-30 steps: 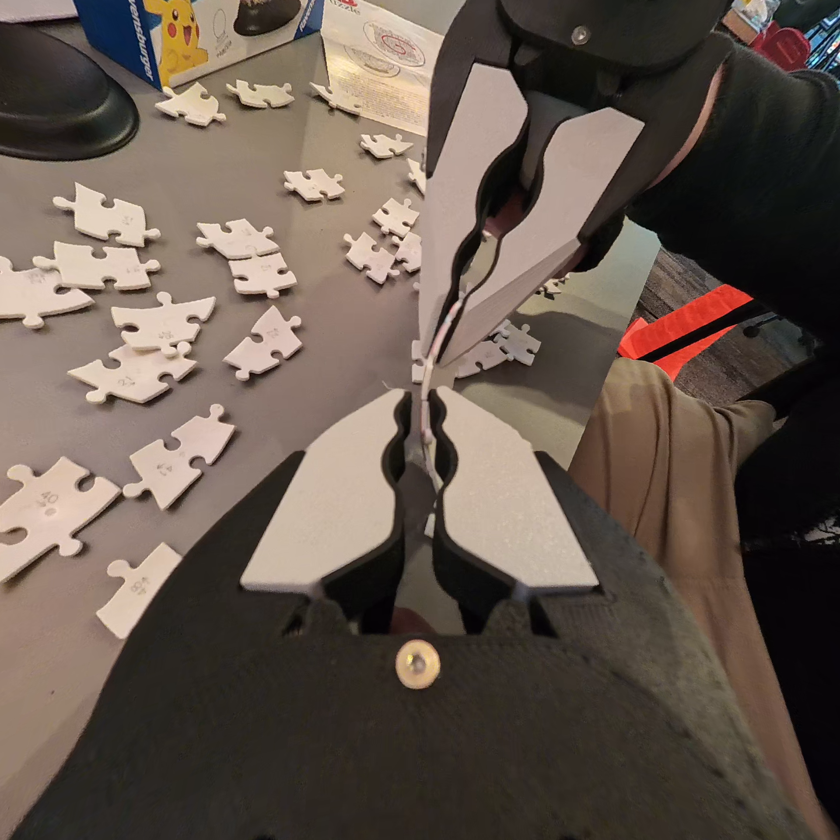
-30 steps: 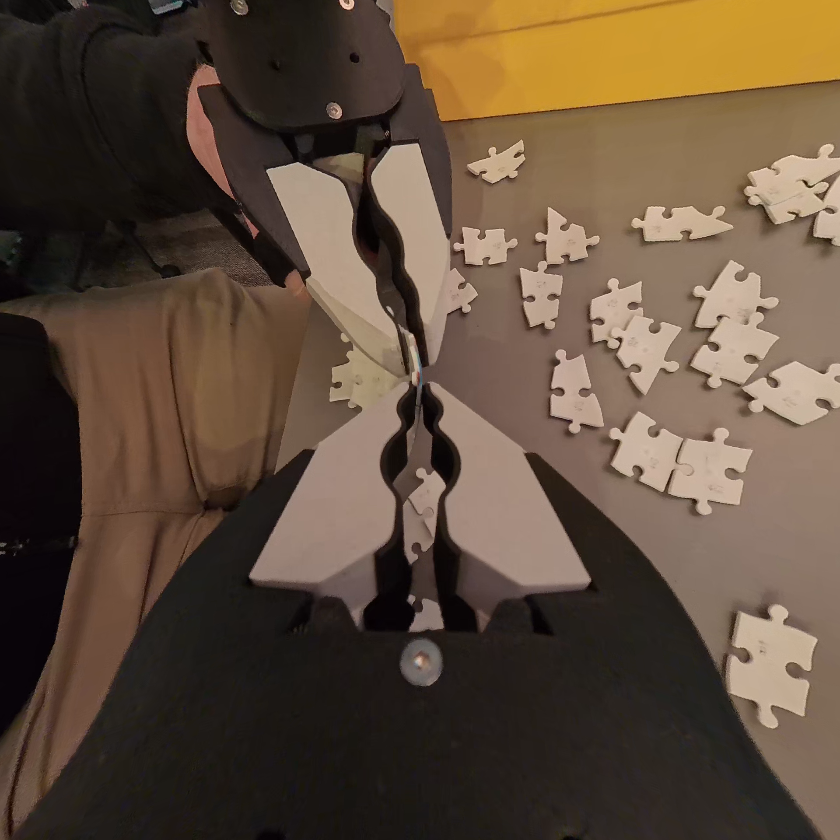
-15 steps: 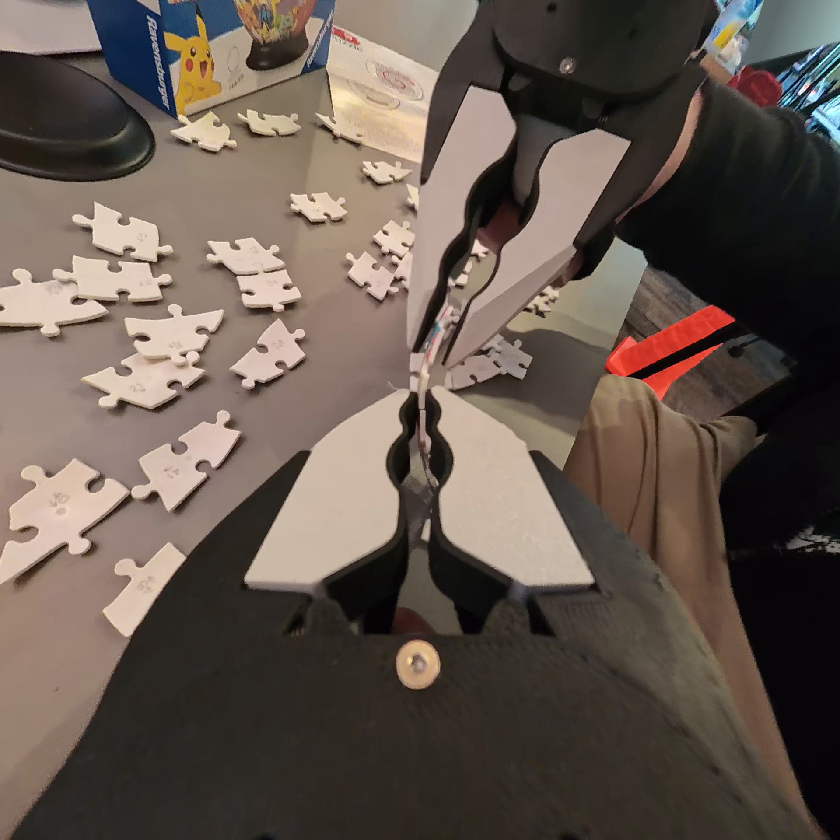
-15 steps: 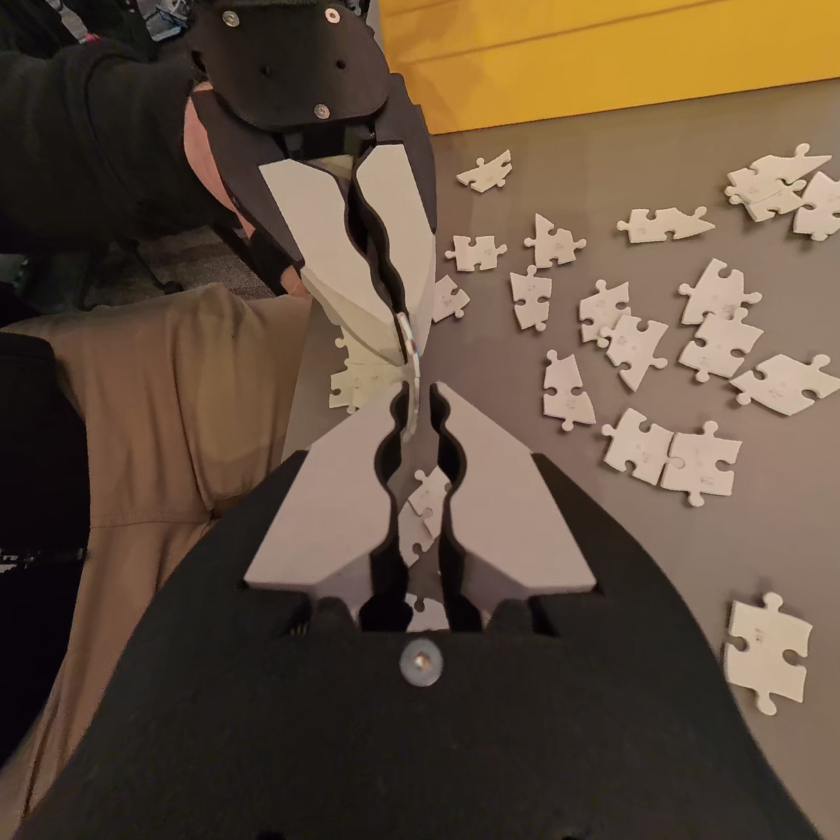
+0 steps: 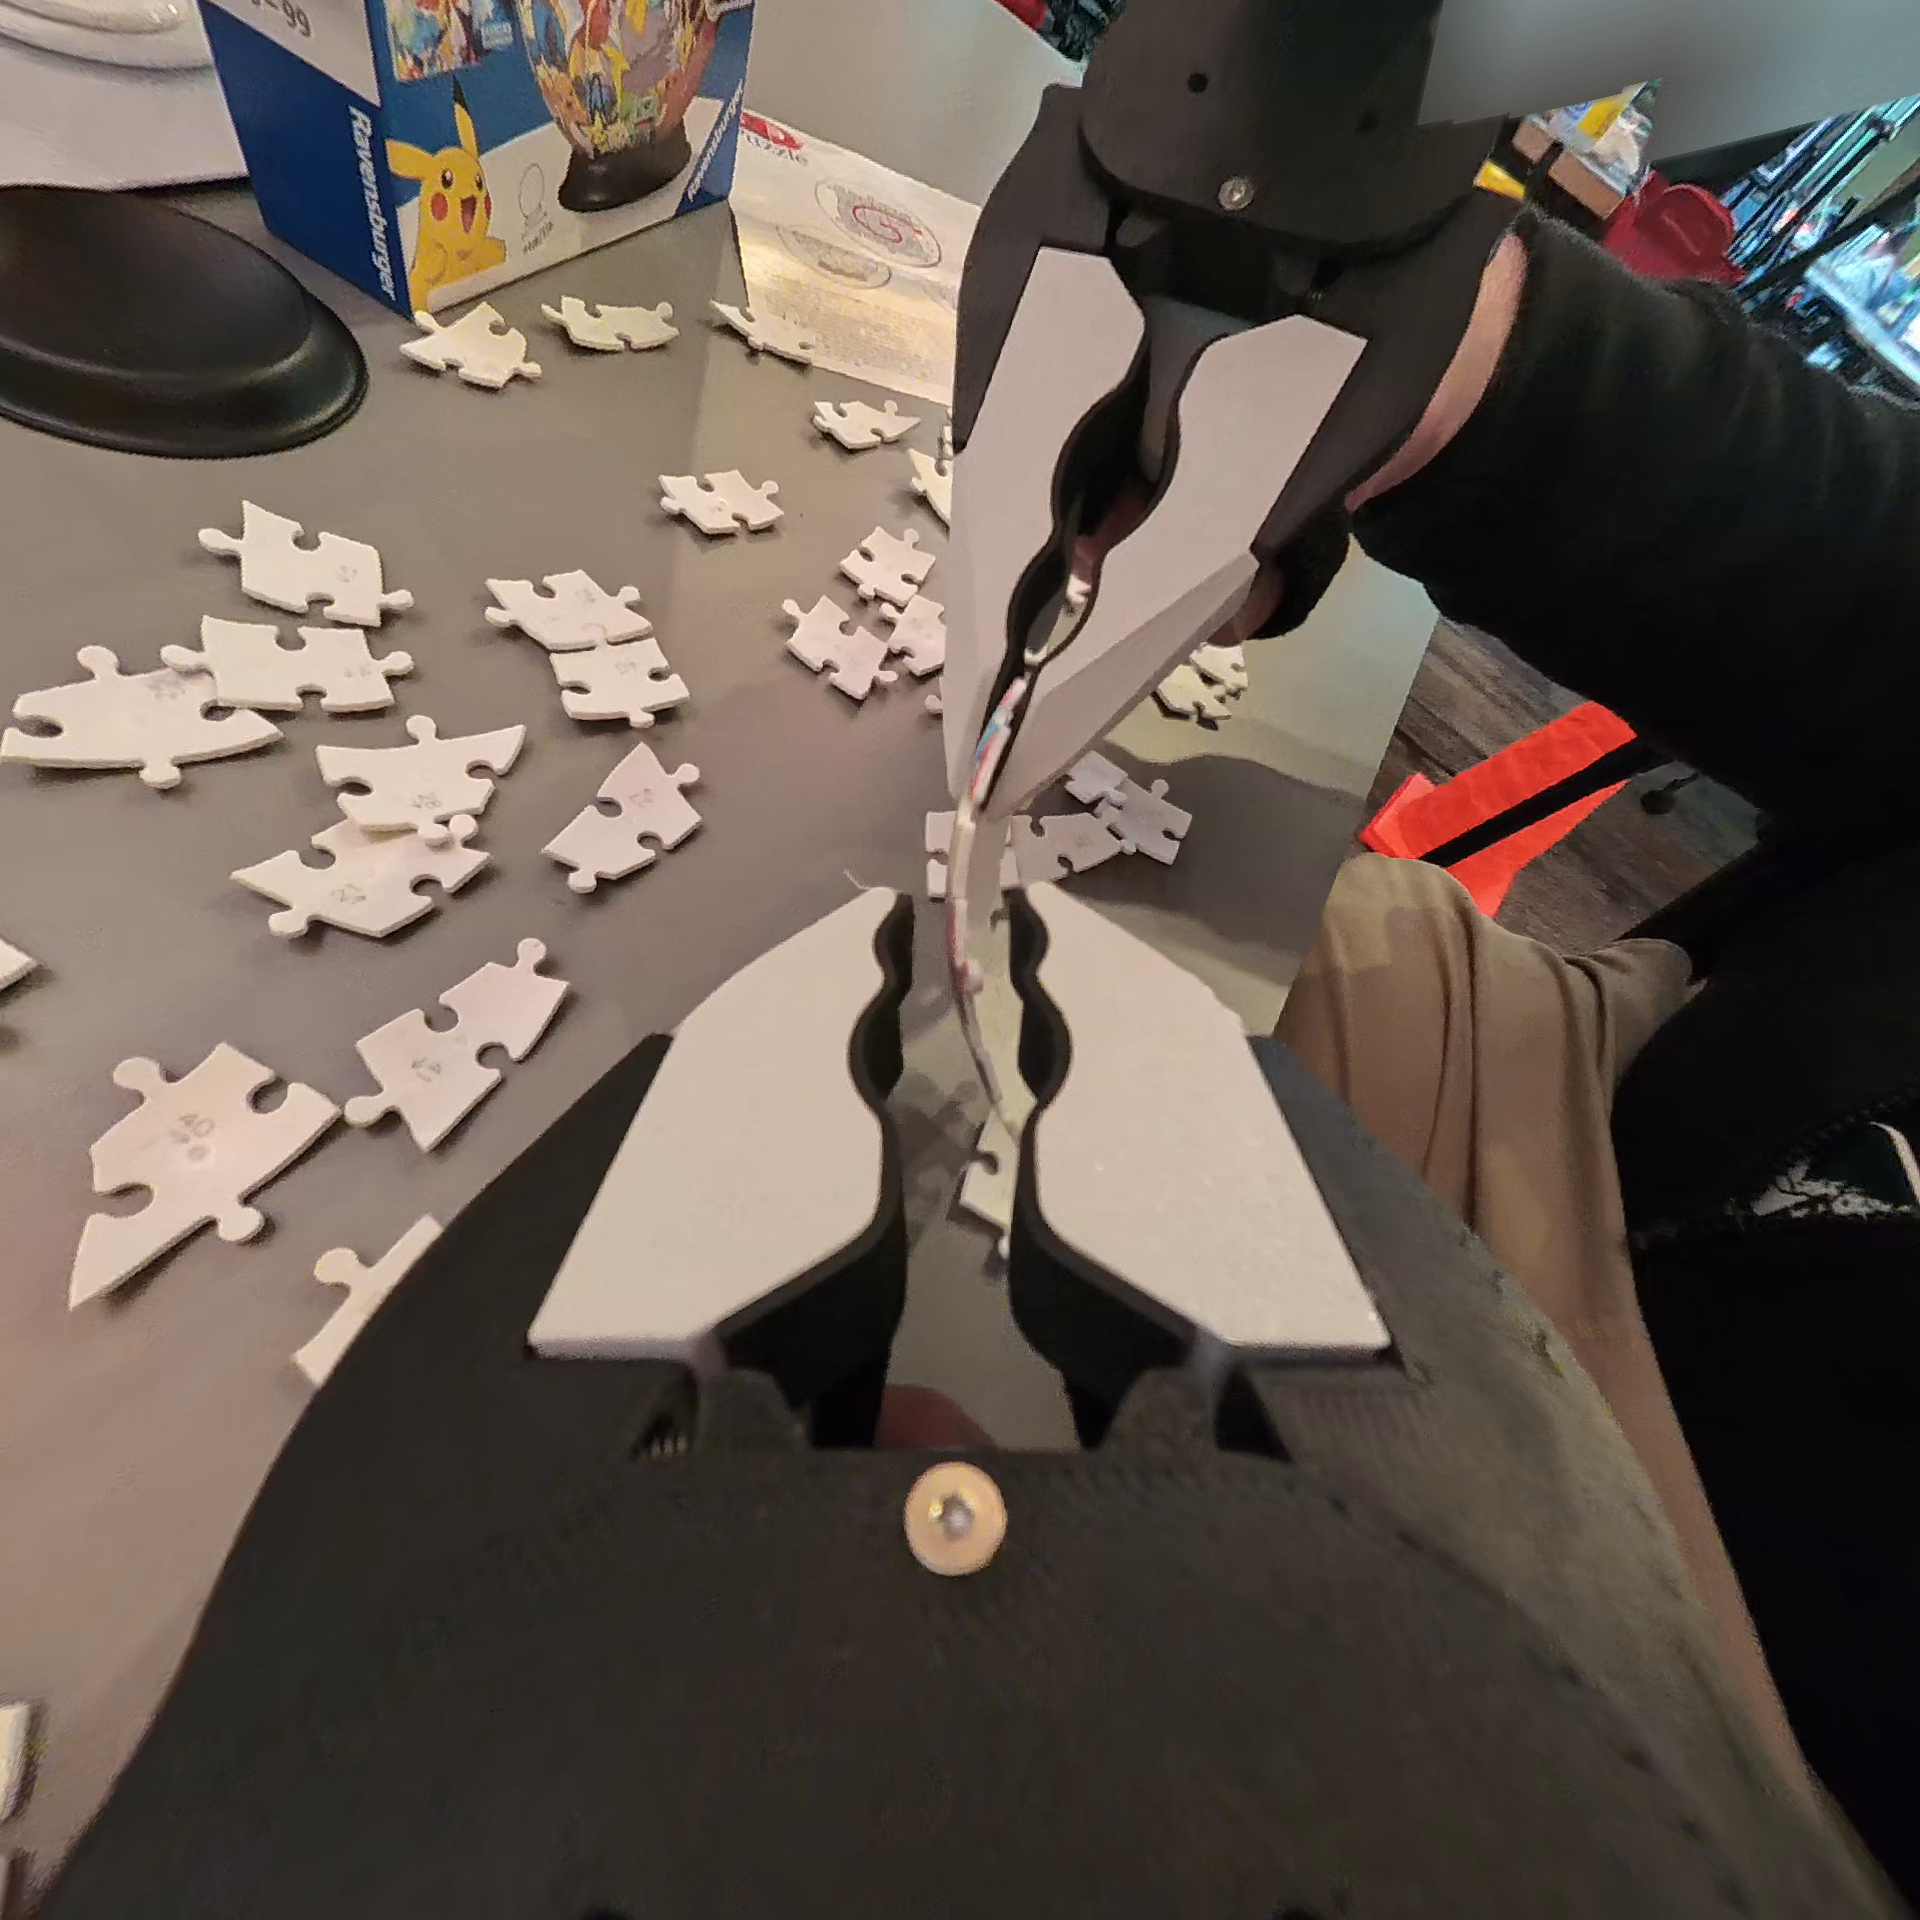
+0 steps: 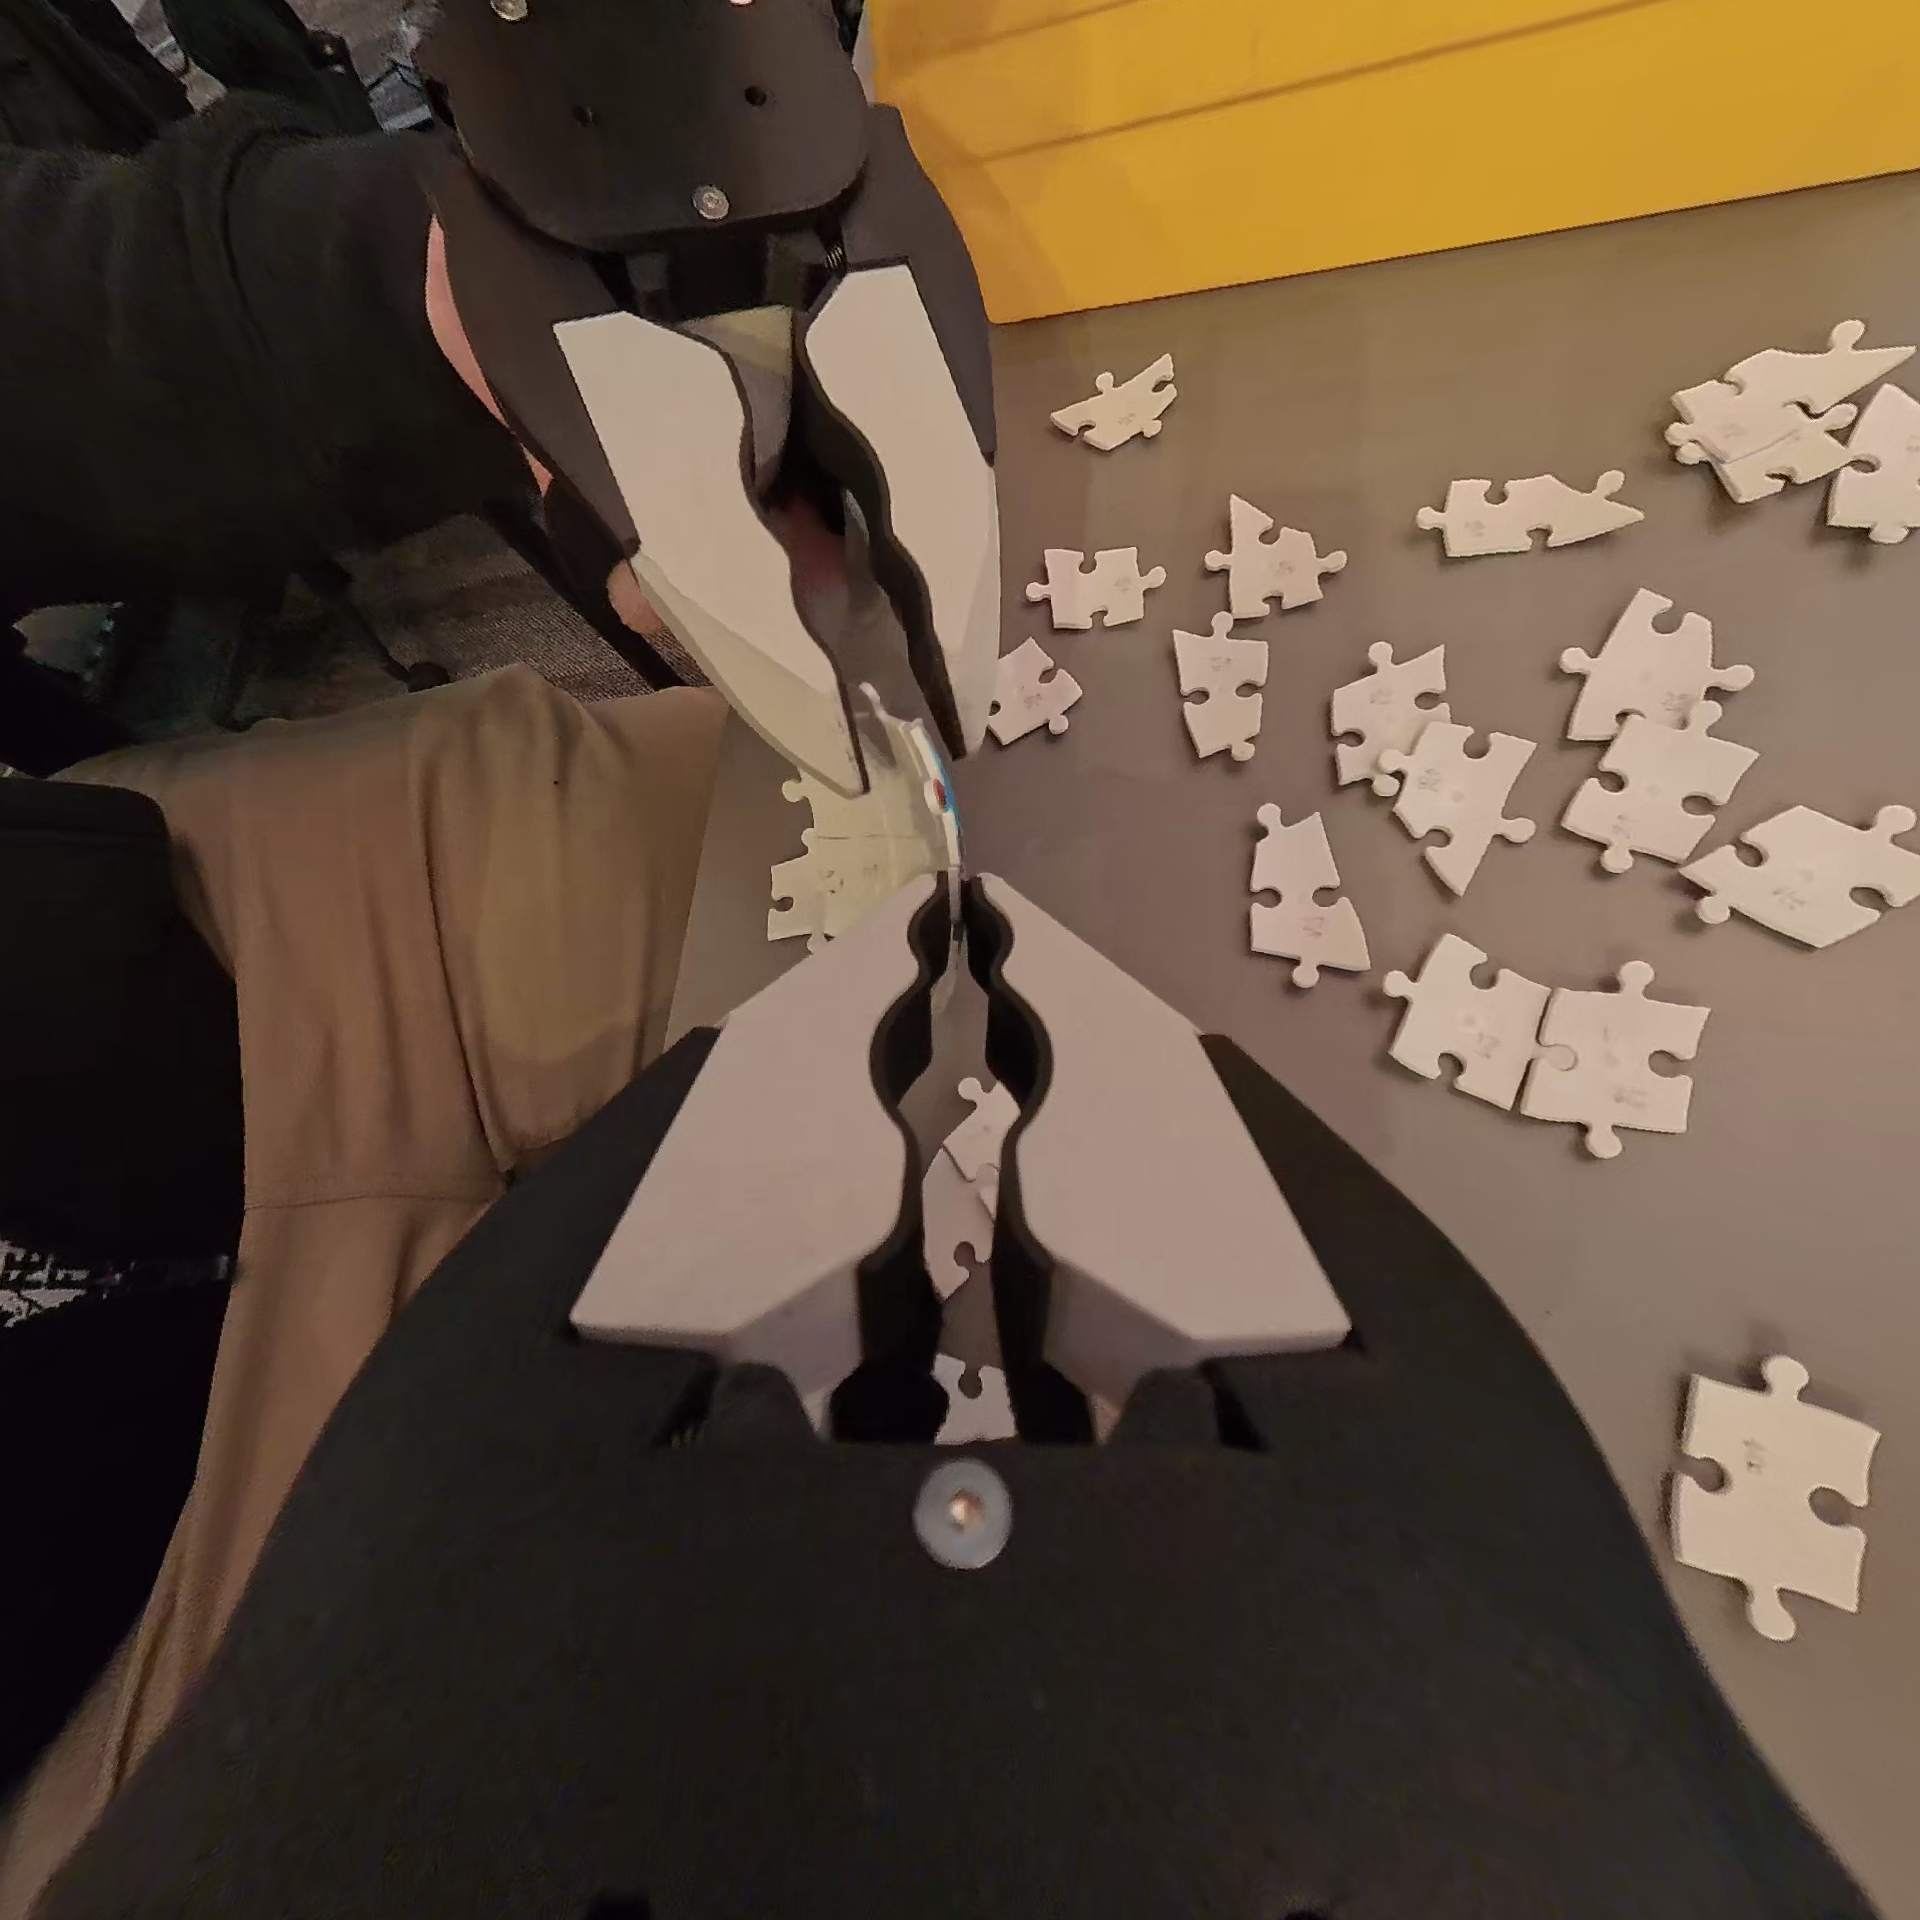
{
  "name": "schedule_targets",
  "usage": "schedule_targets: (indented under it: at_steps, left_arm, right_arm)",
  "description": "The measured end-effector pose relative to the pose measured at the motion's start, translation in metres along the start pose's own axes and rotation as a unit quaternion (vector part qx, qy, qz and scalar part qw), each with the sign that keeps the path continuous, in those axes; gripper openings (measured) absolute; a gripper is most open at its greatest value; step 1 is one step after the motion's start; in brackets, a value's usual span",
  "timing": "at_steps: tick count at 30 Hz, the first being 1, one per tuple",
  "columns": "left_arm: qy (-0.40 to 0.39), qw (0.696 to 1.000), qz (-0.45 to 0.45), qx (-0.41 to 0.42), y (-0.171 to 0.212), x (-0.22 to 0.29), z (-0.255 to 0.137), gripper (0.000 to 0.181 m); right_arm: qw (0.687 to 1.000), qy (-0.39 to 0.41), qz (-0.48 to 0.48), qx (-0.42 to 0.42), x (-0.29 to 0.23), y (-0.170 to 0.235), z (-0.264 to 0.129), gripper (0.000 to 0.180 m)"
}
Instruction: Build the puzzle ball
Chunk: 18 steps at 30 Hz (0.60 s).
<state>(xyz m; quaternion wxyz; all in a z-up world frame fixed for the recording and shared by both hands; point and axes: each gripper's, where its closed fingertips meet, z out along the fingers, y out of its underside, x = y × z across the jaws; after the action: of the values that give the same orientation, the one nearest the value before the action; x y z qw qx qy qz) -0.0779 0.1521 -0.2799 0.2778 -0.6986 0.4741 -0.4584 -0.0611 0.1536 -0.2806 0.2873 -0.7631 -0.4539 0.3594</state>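
While edge-on, curved piece [image 5: 971, 935] spans both grippers lengthwise.

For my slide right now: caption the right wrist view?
Two handheld grippers meet over a curved puzzle piece above a grey table.

We see dim, warm indoor light with a soft sheen on the grey matte tabletop [image 5: 187, 499], strong wide-angle bending at the edges, slight motion blur, and the near black felt-like gripper body [image 6: 935, 1714] out of focus.
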Motion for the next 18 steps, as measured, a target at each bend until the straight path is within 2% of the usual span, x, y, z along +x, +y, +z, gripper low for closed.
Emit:
schedule_targets:
  at_steps: [6, 12, 16, 18]
  left_arm:
    - [-0.023, 0.998, 0.048, -0.037, 0.0094, -0.0007, -0.0025, 0.026]
    - [-0.054, 0.994, 0.081, -0.045, 0.0065, -0.0009, 0.0039, 0.020]
    - [-0.064, 0.992, 0.089, -0.058, 0.0106, -0.0020, 0.0061, 0.005]
    - [-0.061, 0.993, 0.083, -0.051, 0.0095, -0.0017, 0.0055, 0.004]
  right_arm:
    - [1.000, 0.002, -0.003, -0.006, -0.0002, -0.0001, 0.0000, 0.000]
    - [0.999, 0.007, -0.020, -0.024, -0.0041, -0.0008, 0.0040, 0.000]
    - [0.999, 0.012, -0.024, -0.028, -0.0043, -0.0022, 0.0052, 0.000]
    - [0.999, 0.013, -0.024, -0.026, -0.0039, -0.0036, 0.0048, 0.000]
